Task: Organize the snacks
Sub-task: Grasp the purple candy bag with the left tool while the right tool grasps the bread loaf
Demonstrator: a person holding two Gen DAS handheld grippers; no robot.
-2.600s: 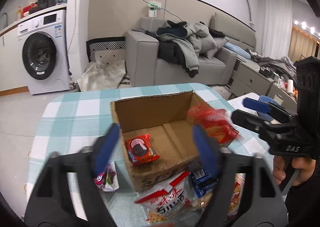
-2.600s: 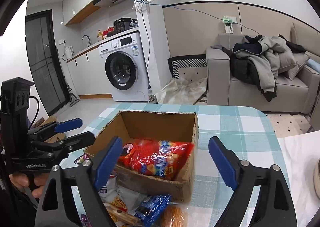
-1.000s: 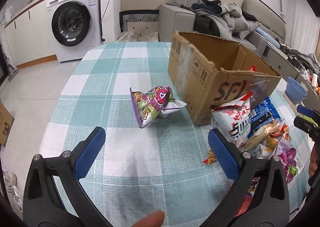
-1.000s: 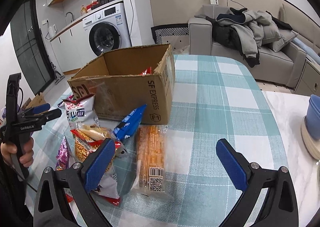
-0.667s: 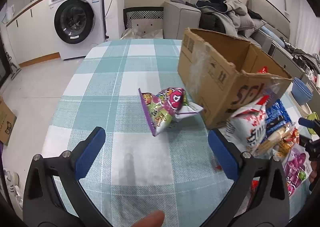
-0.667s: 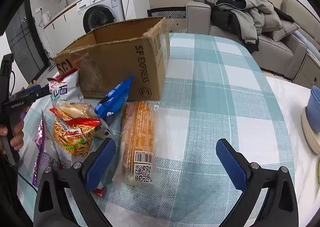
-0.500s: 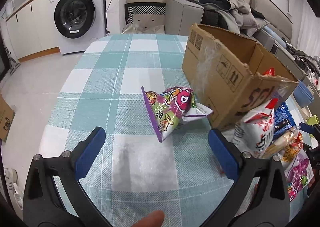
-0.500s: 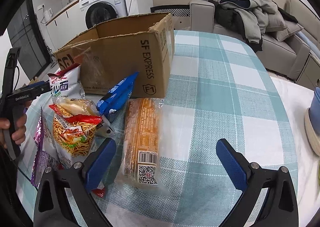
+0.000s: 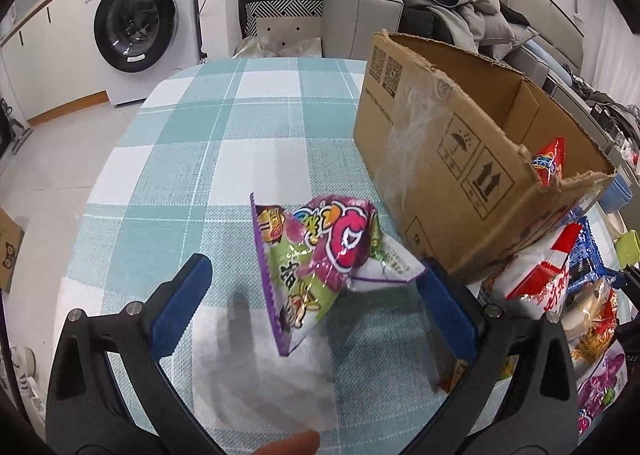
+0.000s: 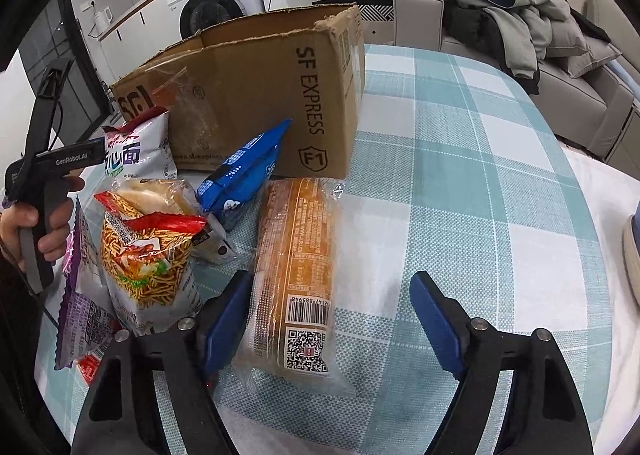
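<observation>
An open cardboard box [image 9: 460, 175] [image 10: 260, 95] stands on the checked tablecloth, with a red snack bag [image 9: 550, 163] showing inside it. A pink, green and purple snack bag [image 9: 316, 255] lies left of the box, between the wide-open jaws of my left gripper [image 9: 312, 287]; neither pad presses it. My right gripper [image 10: 332, 311] hangs low over a long orange wrapped pack [image 10: 296, 255]. Its jaws are closing with the pack's near end between them; the right pad is still clear of it. Beside the pack lie a blue bag [image 10: 240, 179], a noodle bag [image 10: 148, 255], a white bag [image 10: 132, 151] and a purple bag [image 10: 80, 295].
A hand [image 10: 36, 223] grips the left gripper's handle at the left edge. Stacked bowls [image 10: 632, 255] sit at the table's right edge. A washing machine [image 9: 136, 27] and a sofa piled with clothes [image 9: 440, 3] stand beyond the table. Bare cloth [image 10: 480, 175] lies right of the box.
My left gripper has come forward and down until the purple bag sits between its jaws. My right gripper has sunk over the orange pack and its jaws have narrowed.
</observation>
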